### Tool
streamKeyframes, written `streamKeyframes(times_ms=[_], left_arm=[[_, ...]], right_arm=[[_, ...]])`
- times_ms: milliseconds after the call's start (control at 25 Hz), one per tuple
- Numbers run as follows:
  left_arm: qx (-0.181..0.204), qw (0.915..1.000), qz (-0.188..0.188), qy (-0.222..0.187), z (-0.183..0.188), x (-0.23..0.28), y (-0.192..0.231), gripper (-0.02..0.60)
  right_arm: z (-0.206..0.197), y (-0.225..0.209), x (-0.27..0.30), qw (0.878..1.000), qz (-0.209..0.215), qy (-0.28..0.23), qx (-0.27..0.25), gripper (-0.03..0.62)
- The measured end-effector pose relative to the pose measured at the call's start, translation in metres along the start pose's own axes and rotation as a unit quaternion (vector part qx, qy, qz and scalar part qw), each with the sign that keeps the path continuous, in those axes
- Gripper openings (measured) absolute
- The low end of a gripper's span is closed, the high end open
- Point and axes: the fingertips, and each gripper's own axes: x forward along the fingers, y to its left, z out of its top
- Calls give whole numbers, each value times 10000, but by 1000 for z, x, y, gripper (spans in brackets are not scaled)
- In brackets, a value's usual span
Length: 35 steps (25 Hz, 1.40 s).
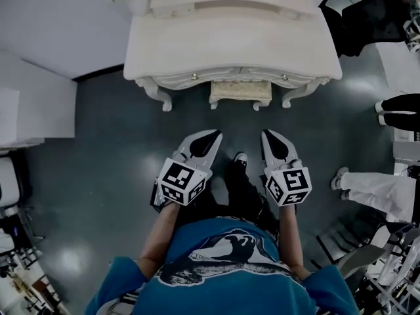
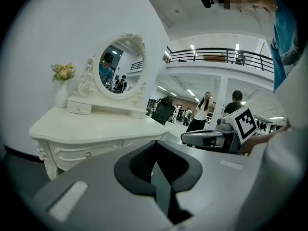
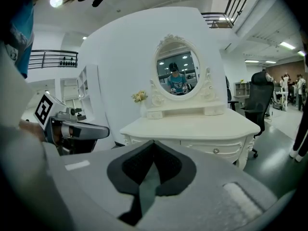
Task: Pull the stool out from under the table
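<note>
A cream stool with a padded seat is tucked under the white dressing table, only its front edge and two legs showing. My left gripper and right gripper hover side by side over the grey floor, well short of the stool, both shut and empty. The left gripper view shows the table ahead past the shut left gripper. The right gripper view shows the table and its oval mirror beyond the shut right gripper. The stool is hidden in both gripper views.
A flower vase stands on the table's left end. A person's white trouser leg and shoe are at the right, with a black office chair beyond the table. White cabinets line the left. My own shoe is between the grippers.
</note>
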Motion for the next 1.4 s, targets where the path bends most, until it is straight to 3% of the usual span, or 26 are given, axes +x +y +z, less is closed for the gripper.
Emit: streamKeyframes(times_ms=[280, 480, 720, 1120, 1400], left_arm=[[39, 9994, 251, 219, -16, 52, -7, 15], [18, 9978, 496, 435, -35, 80, 15, 15], [320, 9945, 649, 755, -64, 117, 48, 28], [508, 9862, 402, 1523, -129, 180, 103, 127], [417, 9797, 357, 1926, -182, 205, 152, 169]], right_arm=[[-31, -62, 13, 9984, 325, 321, 332, 2], [-60, -107, 36, 9953, 365, 497, 753, 2], [-92, -149, 73, 9945, 437, 677, 675, 2], [-149, -203, 128, 9930, 427, 932, 589, 5], [-198, -227, 158, 9913, 488, 1162, 384, 86]])
